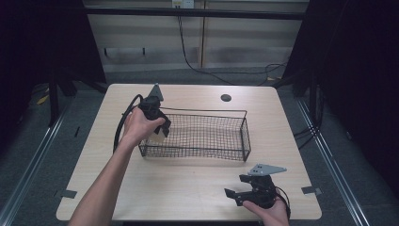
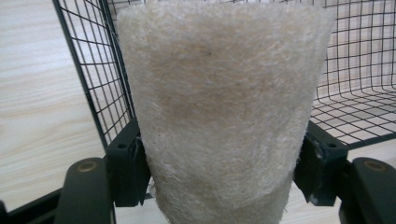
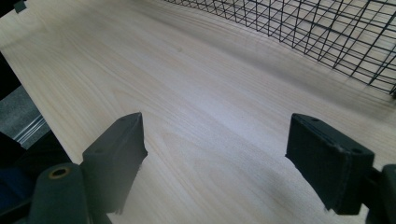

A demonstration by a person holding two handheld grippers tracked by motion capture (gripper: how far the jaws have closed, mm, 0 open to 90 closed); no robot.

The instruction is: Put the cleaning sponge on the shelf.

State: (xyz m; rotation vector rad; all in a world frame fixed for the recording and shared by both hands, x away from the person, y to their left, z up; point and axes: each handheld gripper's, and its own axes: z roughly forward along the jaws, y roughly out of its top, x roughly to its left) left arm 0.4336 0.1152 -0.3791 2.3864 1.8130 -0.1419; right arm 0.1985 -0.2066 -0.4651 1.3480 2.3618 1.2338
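Observation:
A cream, fuzzy scouring pad [image 2: 219,116] stands between the jaws of my left gripper [image 2: 219,172], which is shut on it. In the high view the left gripper [image 1: 160,129] holds the pad [image 1: 158,133] over the left end of a black wire basket [image 1: 244,136], just above its rim. My right gripper [image 1: 235,195] rests low over the table's front right part, open, with nothing between its fingers [image 3: 116,158]. Bare wood shows between its jaws, and the basket mesh [image 3: 303,28] lies beyond.
The light wooden table [image 1: 188,183] has a round dark cable hole [image 1: 226,98] near its far edge. Grey floor and metal rails surround the table. A black cable loops from the left gripper.

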